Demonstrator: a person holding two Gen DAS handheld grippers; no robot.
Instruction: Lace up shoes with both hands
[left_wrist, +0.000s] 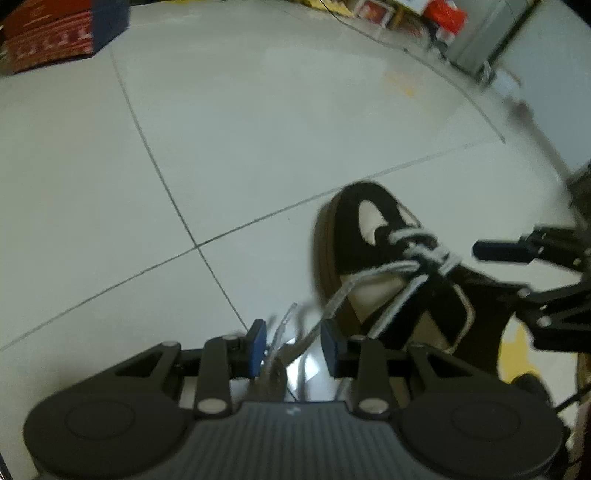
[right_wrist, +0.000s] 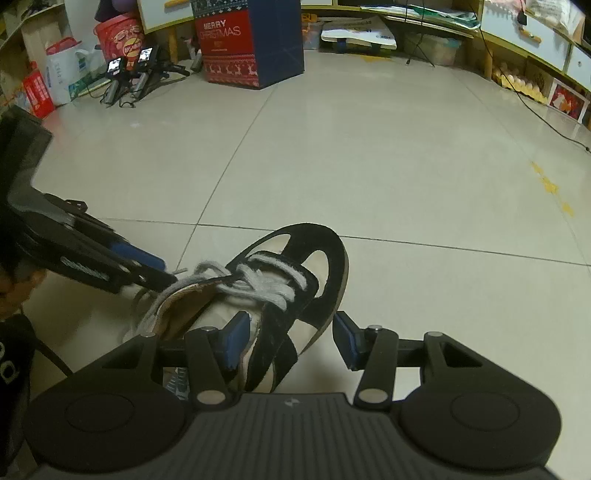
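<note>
The shoe (right_wrist: 280, 295) stands on the tiled floor (right_wrist: 369, 155), toe pointing away. The right gripper (right_wrist: 284, 341) straddles its side, seemingly gripping it. The left gripper (left_wrist: 293, 349), nearer the loose lace end (left_wrist: 284, 332), is spread with the lace unpinched between its fingers.

The right gripper (right_wrist: 286, 341) straddles the shoe (right_wrist: 295, 280), one pad inside its opening, the other beyond its sole. Left of the shoe, the left gripper (right_wrist: 162, 273) meets the laces (right_wrist: 258, 282).
</note>
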